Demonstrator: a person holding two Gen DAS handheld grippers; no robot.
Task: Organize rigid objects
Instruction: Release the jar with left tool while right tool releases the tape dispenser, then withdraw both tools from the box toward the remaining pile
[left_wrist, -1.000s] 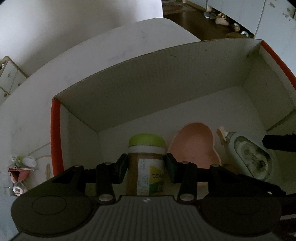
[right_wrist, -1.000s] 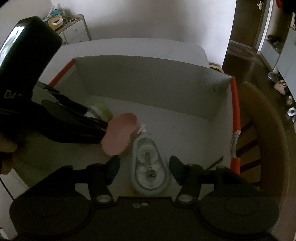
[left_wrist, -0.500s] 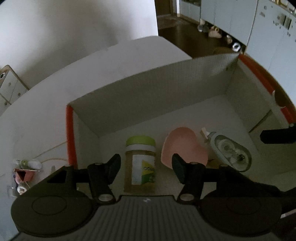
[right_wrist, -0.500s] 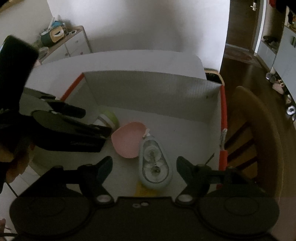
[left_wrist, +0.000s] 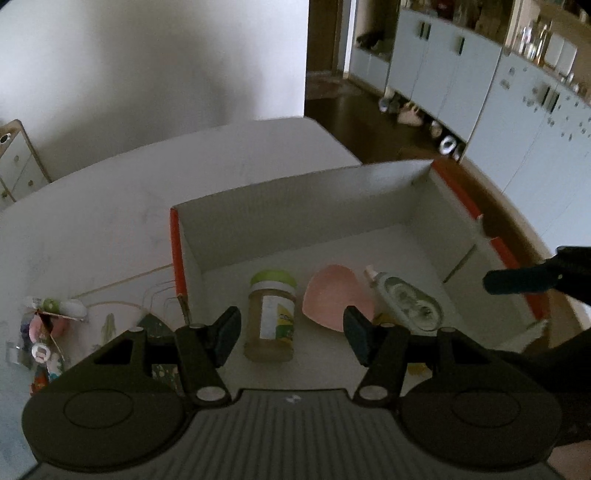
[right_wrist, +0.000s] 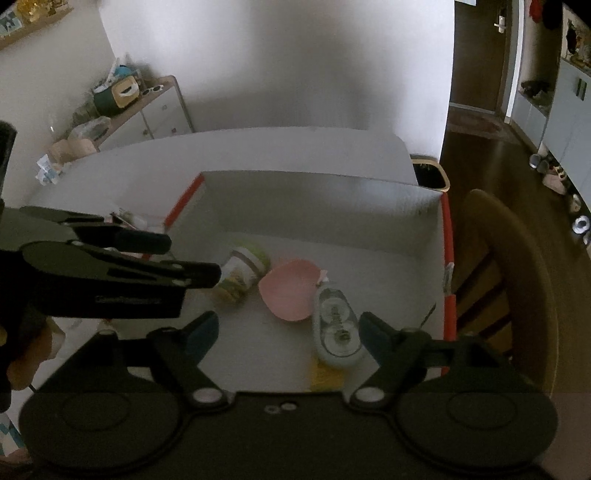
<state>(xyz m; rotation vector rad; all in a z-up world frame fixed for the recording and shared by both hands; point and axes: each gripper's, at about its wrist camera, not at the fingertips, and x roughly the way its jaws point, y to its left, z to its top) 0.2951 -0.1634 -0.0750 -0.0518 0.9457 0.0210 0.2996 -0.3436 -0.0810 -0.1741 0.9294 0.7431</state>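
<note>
While the left gripper (left_wrist: 291, 334) is hanging half-open and empty, the green-lidded glass jar (left_wrist: 272, 314) is standing, seemingly untouched, at its twelve o'clock inside the orange-edged white cardboard box (left_wrist: 295, 218), as the right gripper (right_wrist: 288, 336), jaws widening on nothing, is leaving the translucent oval correction-tape dispenser (right_wrist: 336, 326), pointing toward twelve, at its one o'clock.

Your jar (right_wrist: 242, 275) label is too blurred to read, and the left gripper (right_wrist: 192, 258) hides its near side in the right wrist view. The yellow scrap (right_wrist: 327, 374) is half-covered by the tape dispenser (right_wrist: 338, 328). Clutter (left_wrist: 44, 332) on the surface's left edge is indistinct.
</note>
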